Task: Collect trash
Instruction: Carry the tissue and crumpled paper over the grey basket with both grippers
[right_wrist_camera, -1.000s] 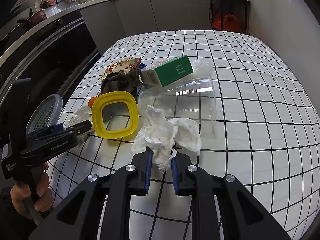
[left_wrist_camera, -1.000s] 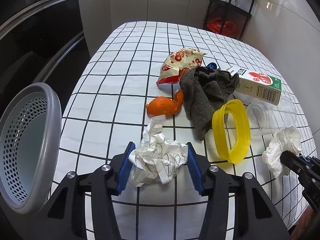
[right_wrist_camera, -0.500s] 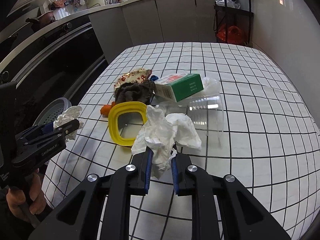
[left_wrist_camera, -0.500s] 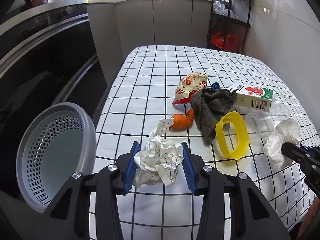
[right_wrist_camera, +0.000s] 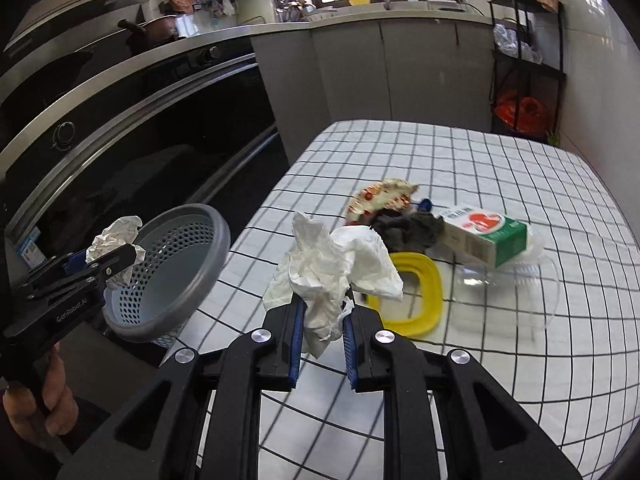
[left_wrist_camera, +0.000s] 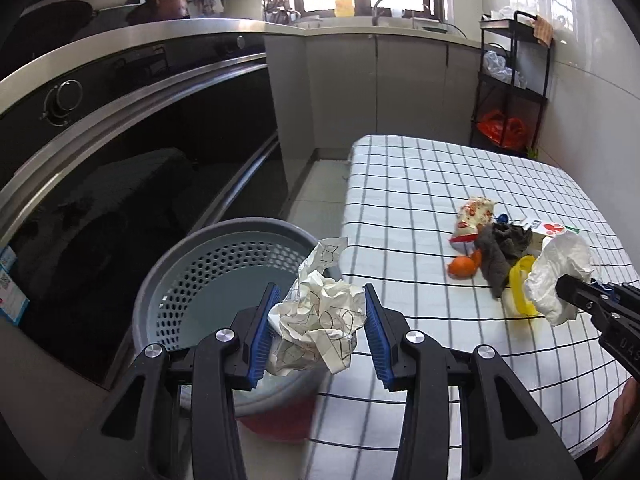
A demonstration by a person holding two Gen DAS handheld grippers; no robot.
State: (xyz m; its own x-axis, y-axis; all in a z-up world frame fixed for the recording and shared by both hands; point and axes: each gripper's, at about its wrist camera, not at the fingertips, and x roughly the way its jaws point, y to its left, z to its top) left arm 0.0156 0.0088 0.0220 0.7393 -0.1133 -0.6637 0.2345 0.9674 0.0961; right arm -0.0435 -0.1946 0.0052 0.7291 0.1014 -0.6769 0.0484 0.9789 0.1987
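The left gripper has its jaws closed on a crumpled paper ball, which hangs above the near rim of the grey basket. The right gripper pinches a white tissue between nearly closed jaws, over the checked table to the right of the basket. Farther right of the basket lie a yellow ring, a dark cloth and a carton.

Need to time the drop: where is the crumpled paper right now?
In the left wrist view the crumpled paper is held between the left gripper's fingers, at the near right rim of the grey basket, beside the checked table's left edge.
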